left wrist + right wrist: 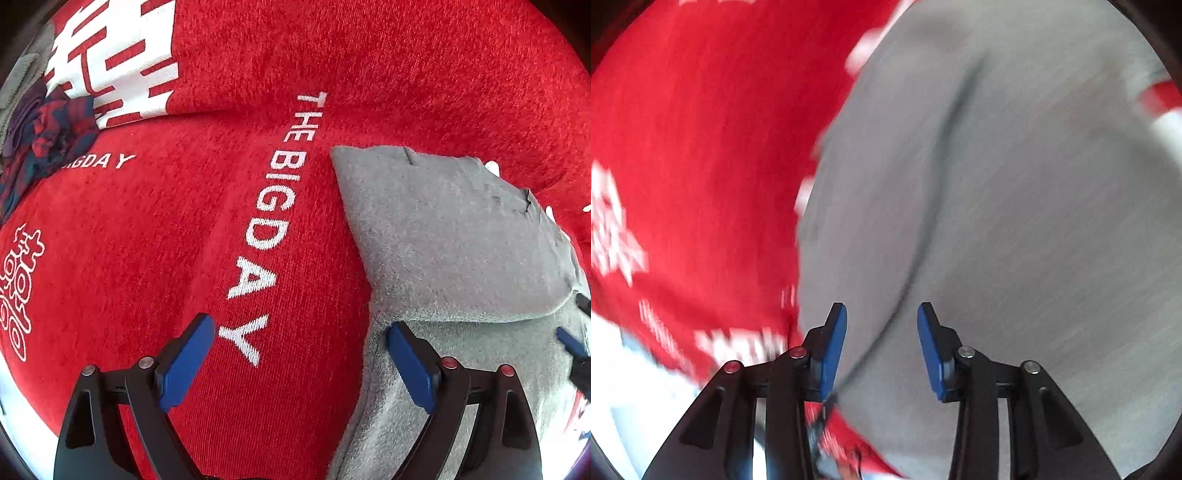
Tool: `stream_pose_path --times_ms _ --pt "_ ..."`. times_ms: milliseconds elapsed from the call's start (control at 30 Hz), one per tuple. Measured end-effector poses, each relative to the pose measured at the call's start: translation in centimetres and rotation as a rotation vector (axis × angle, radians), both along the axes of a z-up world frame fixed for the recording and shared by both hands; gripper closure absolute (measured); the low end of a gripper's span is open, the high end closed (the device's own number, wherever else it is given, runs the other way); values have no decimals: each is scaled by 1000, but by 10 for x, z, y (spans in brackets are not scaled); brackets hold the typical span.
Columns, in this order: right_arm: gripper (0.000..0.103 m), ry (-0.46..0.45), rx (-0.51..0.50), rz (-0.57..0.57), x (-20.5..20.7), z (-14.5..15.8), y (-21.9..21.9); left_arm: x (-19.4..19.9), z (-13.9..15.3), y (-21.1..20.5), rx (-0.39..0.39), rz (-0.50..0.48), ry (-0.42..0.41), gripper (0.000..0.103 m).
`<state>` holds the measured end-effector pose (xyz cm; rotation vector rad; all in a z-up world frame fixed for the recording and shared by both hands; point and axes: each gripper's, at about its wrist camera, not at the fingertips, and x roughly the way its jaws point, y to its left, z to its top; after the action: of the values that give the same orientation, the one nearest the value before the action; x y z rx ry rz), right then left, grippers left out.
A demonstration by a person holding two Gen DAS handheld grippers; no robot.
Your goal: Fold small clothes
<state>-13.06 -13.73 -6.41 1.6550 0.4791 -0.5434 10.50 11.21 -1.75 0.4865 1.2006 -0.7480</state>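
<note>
The grey cloth (pixel 454 236) lies on a red cover (pixel 184 240) printed with white "THE BIG DAY" lettering (pixel 273 221). In the left wrist view one layer of the cloth is folded over the other; the upper layer's lower edge runs as a soft ridge across the cloth, and its left edge slants down beside the lettering without reaching it. The far corner of the cloth is sharp and lies flat.

The left hand-held gripper (pixel 301 363) is wide open and holds nothing. Its left finger stands over bare red cover; its right finger (pixel 412 363) is at the cloth's left edge, just below the fold ridge. Whether it touches the cloth cannot be told.

The right hand-held gripper (pixel 882 347) is partly open, nothing between its pads, above the cloth near its left border. That view is blurred. One of its blue fingers shows at the right rim of the left wrist view, over the lower layer.

A crumpled dark plaid garment (pixel 44 140) sits well apart at the far left, next to a white-and-red printed patch (pixel 118 55). Between it and the grey cloth the red cover is wide and unobstructed.
</note>
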Motion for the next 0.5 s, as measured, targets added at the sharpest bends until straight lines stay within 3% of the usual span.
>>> stream_pose_path --times_ms 133,267,333,500 --pt "58 -85 76 167 83 -25 41 3 -4 4 -16 -5 27 10" --pt "59 -102 95 138 121 -41 54 5 -9 6 -27 -10 37 10" --pt "97 -108 80 110 137 -38 48 7 -8 10 -51 -14 41 10" --pt "97 -105 79 150 151 -40 63 18 -19 23 -45 -3 43 10"
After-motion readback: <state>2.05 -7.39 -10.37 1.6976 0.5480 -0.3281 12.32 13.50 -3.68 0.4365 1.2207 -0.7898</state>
